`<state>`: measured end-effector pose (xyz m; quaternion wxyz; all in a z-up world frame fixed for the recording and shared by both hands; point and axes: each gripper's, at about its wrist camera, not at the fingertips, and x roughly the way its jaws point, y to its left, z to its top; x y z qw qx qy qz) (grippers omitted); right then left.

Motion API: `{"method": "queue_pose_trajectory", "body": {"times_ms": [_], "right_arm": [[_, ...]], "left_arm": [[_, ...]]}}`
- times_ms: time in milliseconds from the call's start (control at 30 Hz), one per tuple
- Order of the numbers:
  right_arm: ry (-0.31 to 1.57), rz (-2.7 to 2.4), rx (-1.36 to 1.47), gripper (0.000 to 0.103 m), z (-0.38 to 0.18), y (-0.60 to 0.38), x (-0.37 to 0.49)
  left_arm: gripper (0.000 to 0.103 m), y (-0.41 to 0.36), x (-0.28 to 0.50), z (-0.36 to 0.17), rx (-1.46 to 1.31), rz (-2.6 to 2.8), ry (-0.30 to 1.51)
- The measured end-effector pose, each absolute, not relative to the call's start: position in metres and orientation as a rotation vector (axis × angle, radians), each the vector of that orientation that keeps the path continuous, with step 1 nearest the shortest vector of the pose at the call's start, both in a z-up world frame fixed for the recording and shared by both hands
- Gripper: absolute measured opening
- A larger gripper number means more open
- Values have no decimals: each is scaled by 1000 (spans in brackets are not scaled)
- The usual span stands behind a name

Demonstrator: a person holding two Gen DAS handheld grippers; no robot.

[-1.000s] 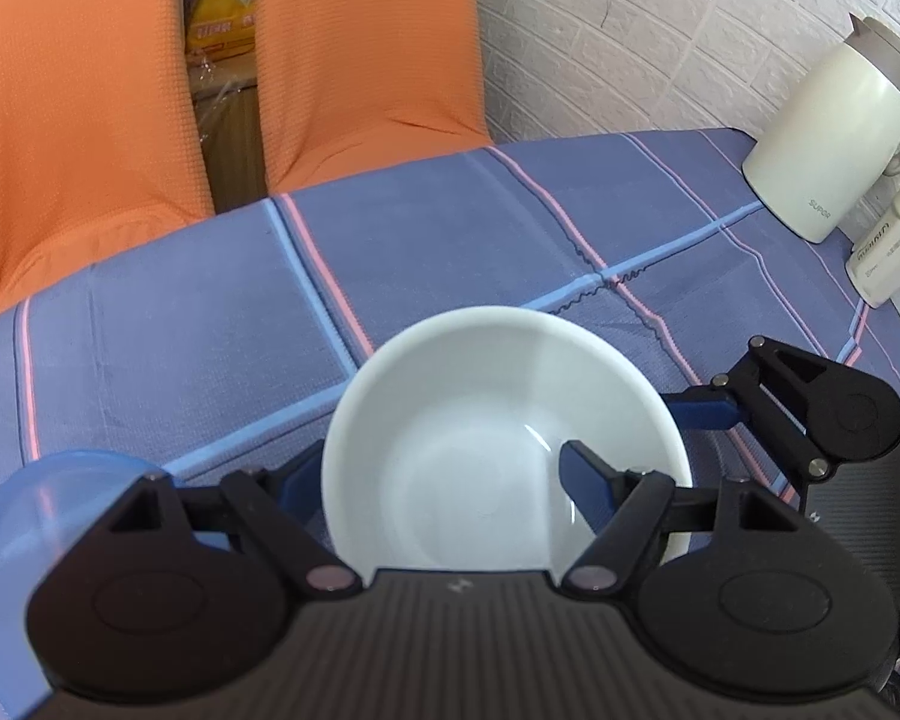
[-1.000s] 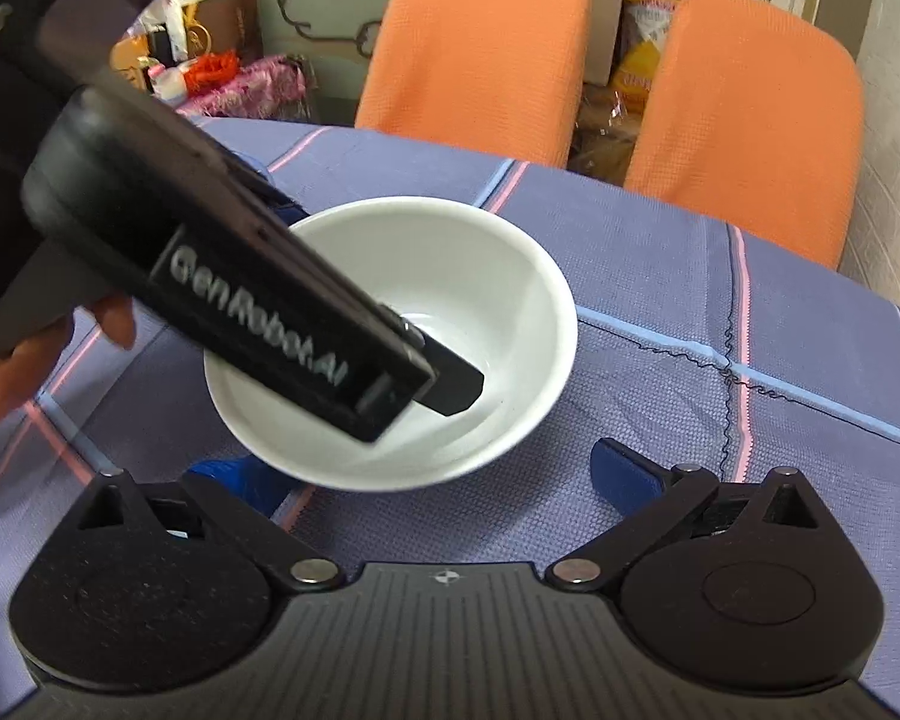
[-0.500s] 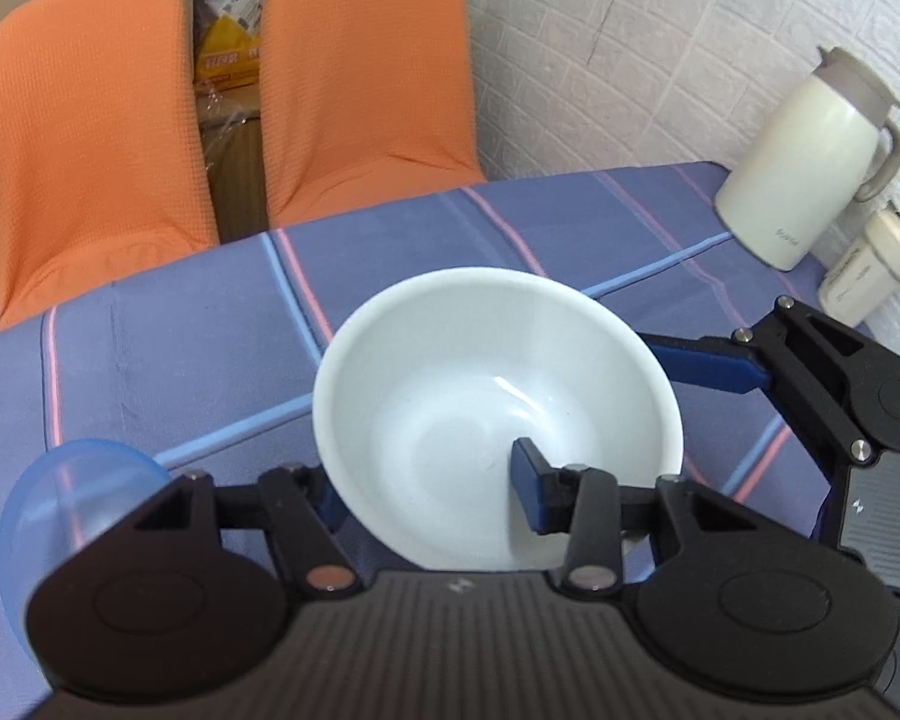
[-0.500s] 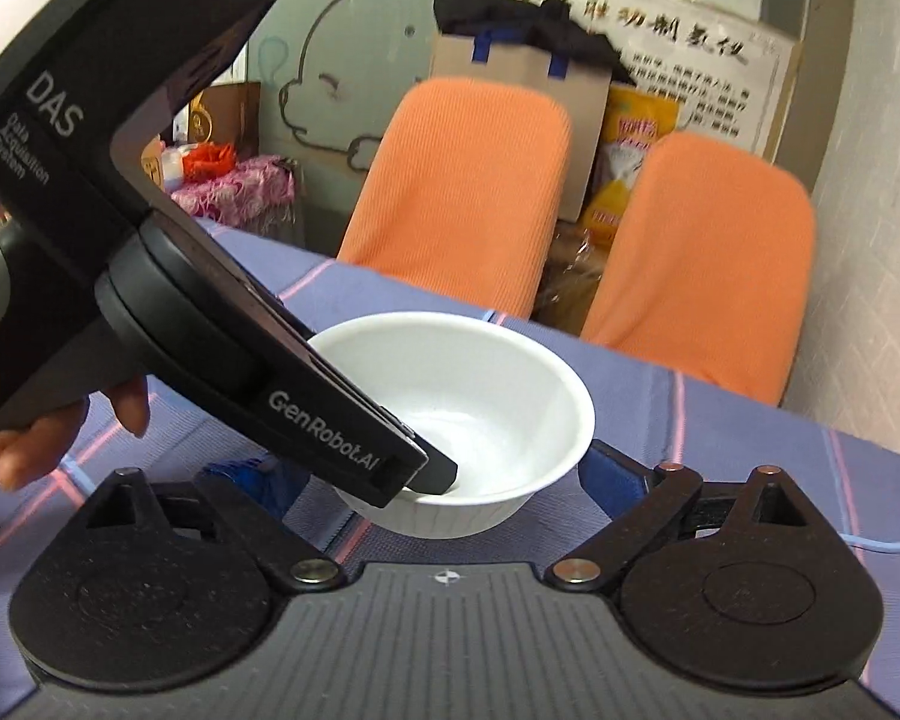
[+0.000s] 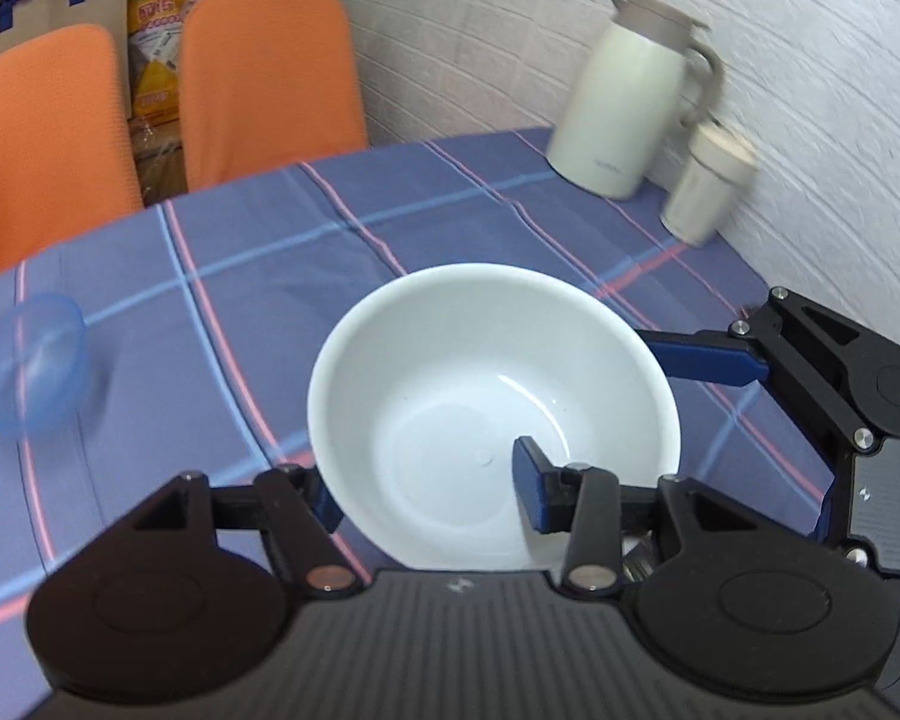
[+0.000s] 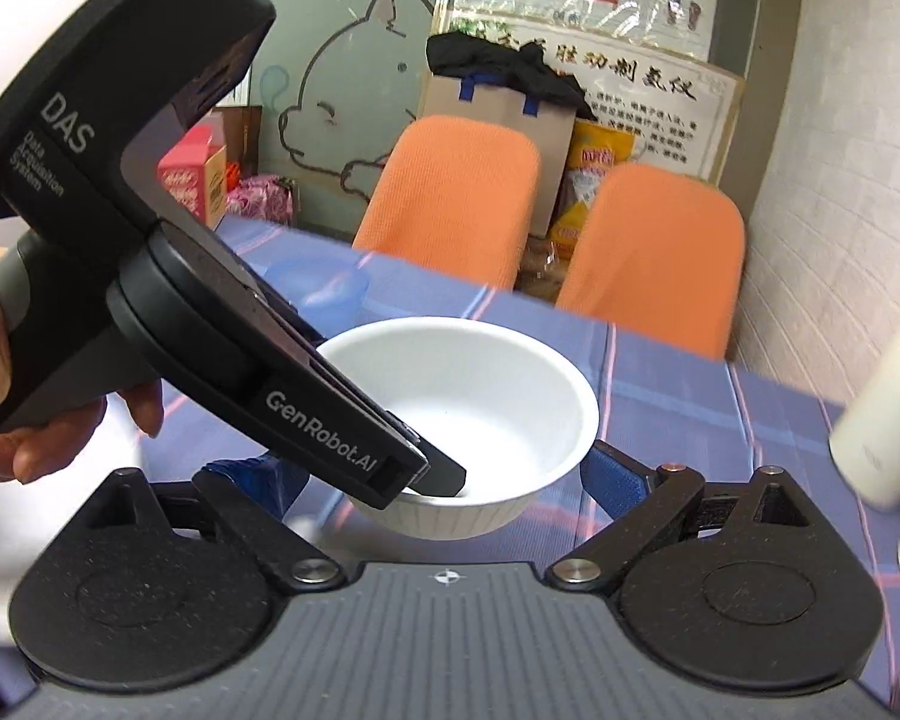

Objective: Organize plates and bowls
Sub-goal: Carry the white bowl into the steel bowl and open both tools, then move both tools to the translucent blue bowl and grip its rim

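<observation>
White bowl [image 5: 492,414]: held off the desk [image 5: 258,276], its near wall pinched by the left tool [image 5: 426,498] — one finger inside, one outside.
Left tool: clamped on the bowl's rim.
Right tool [image 6: 444,474]: jaws wide, holding nothing, straddling the bowl from its far side.
Blue bowl [image 5: 27,363]: on the desk, well to the left of the carried bowl — the left hand is the nearer one.
Likely next: carry leftward and nest.
</observation>
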<state>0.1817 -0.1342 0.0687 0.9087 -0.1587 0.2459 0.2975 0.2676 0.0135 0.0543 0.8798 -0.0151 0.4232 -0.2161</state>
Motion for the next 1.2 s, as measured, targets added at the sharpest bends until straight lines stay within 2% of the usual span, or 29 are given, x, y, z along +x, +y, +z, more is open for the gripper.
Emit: {"method": "queue_pose_trajectory", "body": {"times_ms": [367, 400, 500, 767, 1200], "right_arm": [[615, 632, -245, 85, 31, -147, 144], [612, 630, -248, 85, 30, -146, 145], [633, 645, -255, 85, 27, -146, 144], [632, 633, -275, 85, 30, -162, 123], [556, 660, -212, 85, 61, -170, 114]], "left_arm": [[50, -10, 218, 7, 45, -427, 935], [52, -11, 215, 6, 56, -428, 927], [77, -14, 212, 7, 73, -440, 924], [77, 2, 207, 27, 39, -477, 952], [78, 72, 190, 77, -19, -311, 816]]}}
